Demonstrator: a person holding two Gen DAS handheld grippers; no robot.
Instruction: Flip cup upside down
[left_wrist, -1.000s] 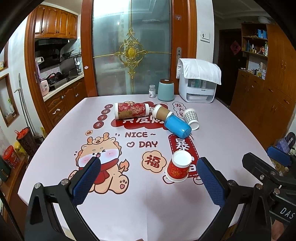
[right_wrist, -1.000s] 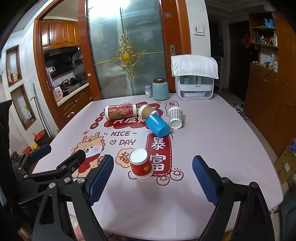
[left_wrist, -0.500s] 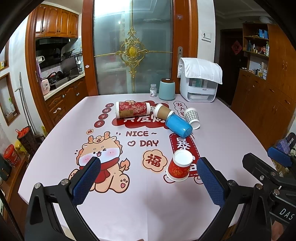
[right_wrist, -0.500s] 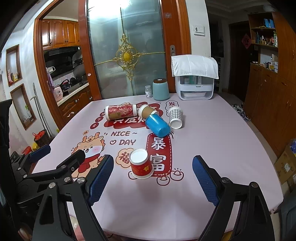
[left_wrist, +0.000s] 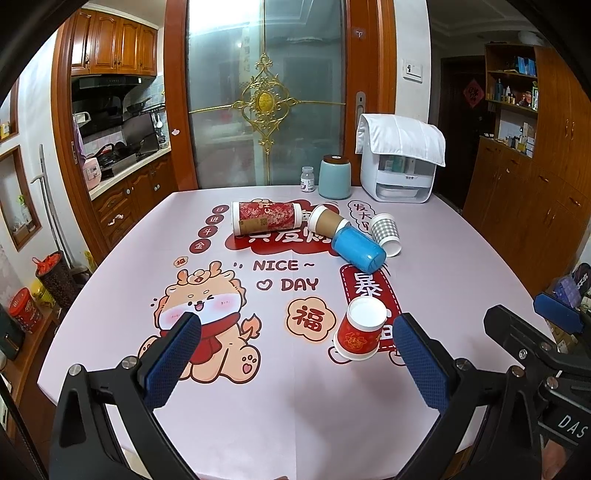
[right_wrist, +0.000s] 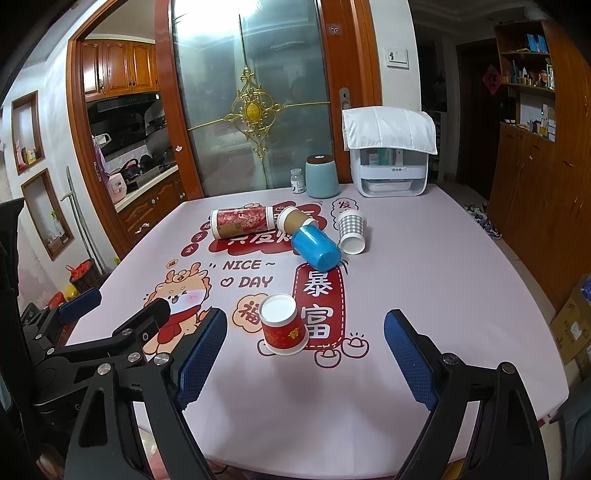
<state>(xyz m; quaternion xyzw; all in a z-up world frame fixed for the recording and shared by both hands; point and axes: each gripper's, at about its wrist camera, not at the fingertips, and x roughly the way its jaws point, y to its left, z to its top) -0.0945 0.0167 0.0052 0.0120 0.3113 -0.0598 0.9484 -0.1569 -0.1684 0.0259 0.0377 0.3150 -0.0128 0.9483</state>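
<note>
Red cup (left_wrist: 359, 331) on the near part of the surface (left_wrist: 258, 406), standing mouth-down with its white base up and its rolled rim on the printed cloth, already inverted as it lies; it stands well apart from the cluster further back: a blue cup (left_wrist: 357, 249), a brown cup (left_wrist: 327, 220) and a checked cup (left_wrist: 386, 232), all on their sides, with a red tube (left_wrist: 266, 217) lying beside them. By its look the red cup is thin paper, so judged light, easily crushed and prone to slide or tip on the smooth cloth; a gentle hold across the mid-wall, below the base and above the rim, seems the safest place. Left gripper (left_wrist: 297, 358): fingers (left_wrist: 173, 360) spread wide apart, holding and touching nothing, the cup lying just inside the right finger's line of view. Right gripper (right_wrist: 304, 356): fingers (right_wrist: 408, 358) likewise wide apart and empty, with the cup (right_wrist: 283, 326) ahead between them, untouched
</note>
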